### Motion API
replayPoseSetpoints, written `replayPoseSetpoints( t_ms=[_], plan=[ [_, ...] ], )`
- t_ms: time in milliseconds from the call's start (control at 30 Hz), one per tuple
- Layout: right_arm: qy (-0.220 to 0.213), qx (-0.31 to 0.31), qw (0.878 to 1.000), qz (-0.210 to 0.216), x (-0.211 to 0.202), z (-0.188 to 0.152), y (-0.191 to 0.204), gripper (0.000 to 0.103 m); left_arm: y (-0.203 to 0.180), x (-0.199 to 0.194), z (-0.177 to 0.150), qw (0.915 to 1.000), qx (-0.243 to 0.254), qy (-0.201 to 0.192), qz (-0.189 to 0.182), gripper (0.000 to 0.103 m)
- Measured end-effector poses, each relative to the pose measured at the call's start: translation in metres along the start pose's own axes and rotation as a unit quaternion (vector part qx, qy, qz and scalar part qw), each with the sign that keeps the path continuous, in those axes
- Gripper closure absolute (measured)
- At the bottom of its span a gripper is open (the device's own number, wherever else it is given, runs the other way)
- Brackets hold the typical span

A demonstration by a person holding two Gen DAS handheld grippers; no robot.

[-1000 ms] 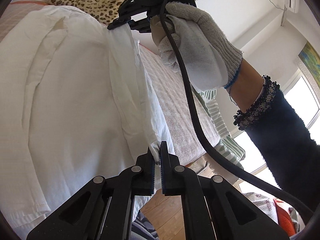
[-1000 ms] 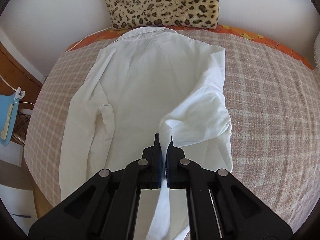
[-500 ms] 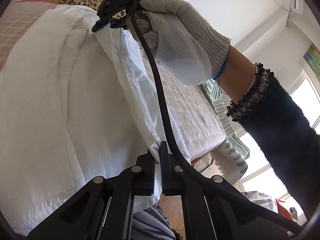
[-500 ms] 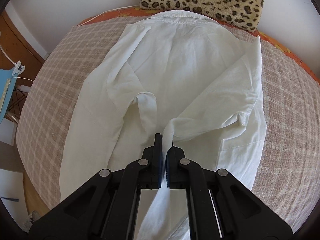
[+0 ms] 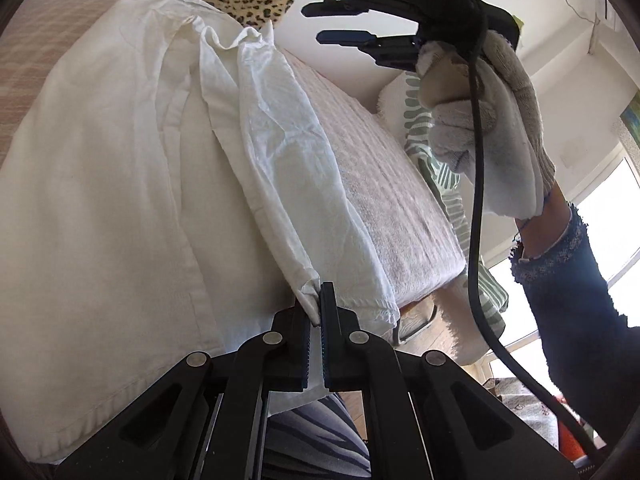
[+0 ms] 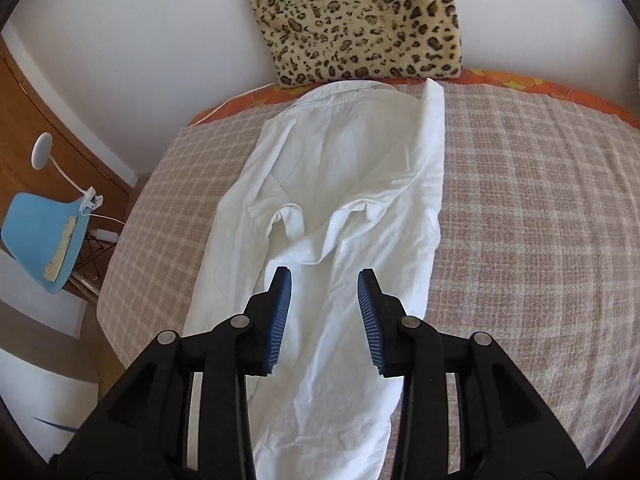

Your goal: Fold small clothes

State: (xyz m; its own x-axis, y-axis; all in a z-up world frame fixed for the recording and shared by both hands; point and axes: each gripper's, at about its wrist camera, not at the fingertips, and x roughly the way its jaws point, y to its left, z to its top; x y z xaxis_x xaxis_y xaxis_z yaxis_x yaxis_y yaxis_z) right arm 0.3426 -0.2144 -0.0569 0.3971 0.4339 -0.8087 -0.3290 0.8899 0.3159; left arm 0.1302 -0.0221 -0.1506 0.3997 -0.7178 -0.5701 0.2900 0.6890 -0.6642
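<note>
A white button-up shirt (image 6: 340,200) is lying lengthwise on the plaid bedspread (image 6: 520,208), collar toward the leopard-print cushion (image 6: 360,20), both sides folded inward. The right gripper (image 6: 325,300) is hovering above it, jaws apart and empty. The left gripper (image 5: 320,312) is pinching the hem corner; pulling there risks dragging the loose folded panel (image 5: 288,152) open.

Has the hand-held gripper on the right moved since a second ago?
Yes. The right hand-held gripper let go of the white shirt and opened. It now sits higher, back toward the hem, farther from the leopard pillow.
</note>
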Motion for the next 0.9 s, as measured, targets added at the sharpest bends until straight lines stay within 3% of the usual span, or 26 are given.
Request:
replayPoseSetpoints(
  t_ms=[167,367,533,600,633,667,800,900],
  plan=[
    [0.035,0.034,0.999,-0.011,-0.028,-0.087,-0.026,0.066,-0.001,0.000,-0.004,0.9999,0.011,0.005,0.003,0.100],
    [0.086,0.077,0.993,0.030,-0.022,-0.162,-0.038,0.066,-0.004,0.003,-0.004,0.9999,0.009,0.009,0.008,0.100],
    [0.099,0.104,0.986,0.083,-0.018,-0.187,-0.036,0.066,-0.008,0.004,-0.001,0.9997,0.015,0.014,0.015,0.100],
    [0.096,0.098,0.987,0.085,-0.019,-0.191,-0.032,0.066,-0.007,0.008,-0.002,0.9996,0.012,0.024,0.014,0.100],
    [0.092,0.097,0.988,0.082,-0.019,-0.189,-0.032,0.076,-0.008,0.010,-0.003,0.9993,0.012,0.032,0.014,0.100],
    [0.093,0.096,0.988,0.081,-0.019,-0.190,-0.031,0.093,-0.009,0.010,-0.003,0.9991,0.013,0.037,0.016,0.100],
    [0.087,0.090,0.990,0.066,-0.022,-0.192,-0.025,0.095,-0.017,0.001,-0.006,0.9978,0.024,0.060,0.012,0.097],
    [0.077,0.102,0.989,0.072,-0.033,-0.193,-0.026,0.096,-0.024,-0.023,-0.004,0.9980,0.042,0.045,0.013,0.096]
  ],
)
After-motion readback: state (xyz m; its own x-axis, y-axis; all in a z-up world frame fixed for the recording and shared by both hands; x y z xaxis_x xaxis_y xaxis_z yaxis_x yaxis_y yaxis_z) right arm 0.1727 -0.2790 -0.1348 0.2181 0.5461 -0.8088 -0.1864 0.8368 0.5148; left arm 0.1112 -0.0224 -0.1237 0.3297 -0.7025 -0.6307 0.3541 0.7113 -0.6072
